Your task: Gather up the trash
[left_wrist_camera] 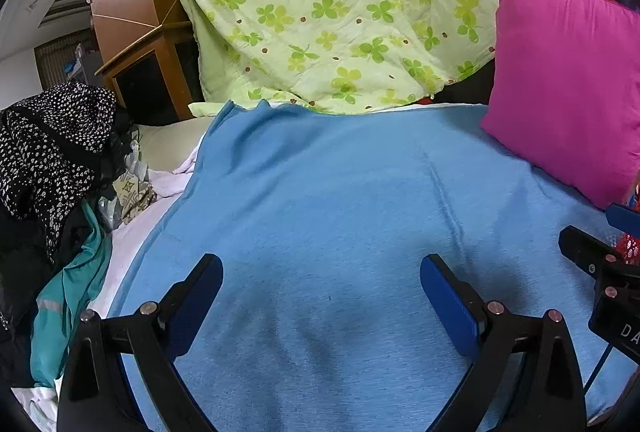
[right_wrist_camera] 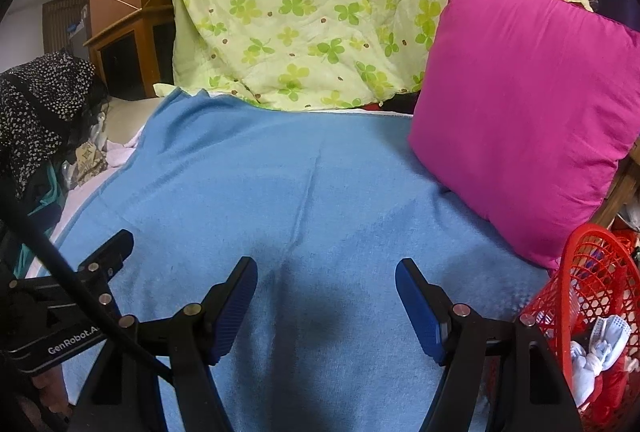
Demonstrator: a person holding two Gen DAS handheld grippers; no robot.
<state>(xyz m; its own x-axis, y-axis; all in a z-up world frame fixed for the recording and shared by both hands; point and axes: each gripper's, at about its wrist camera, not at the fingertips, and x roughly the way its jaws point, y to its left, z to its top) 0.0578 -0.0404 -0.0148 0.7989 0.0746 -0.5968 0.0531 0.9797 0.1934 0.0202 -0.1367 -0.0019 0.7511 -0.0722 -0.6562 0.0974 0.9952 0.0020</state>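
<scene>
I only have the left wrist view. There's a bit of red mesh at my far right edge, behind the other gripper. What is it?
Observer: A red plastic mesh basket, standing at the blue blanket's right edge.
Operator: Anything in it?
Observer: Yes, crumpled white tissues lie inside.
Operator: Is the right gripper carrying anything?
Observer: No, the right gripper is open and empty over the blanket.
Operator: How near is the basket to the pillow?
Observer: It sits just below the magenta square pillow's lower corner.
</scene>
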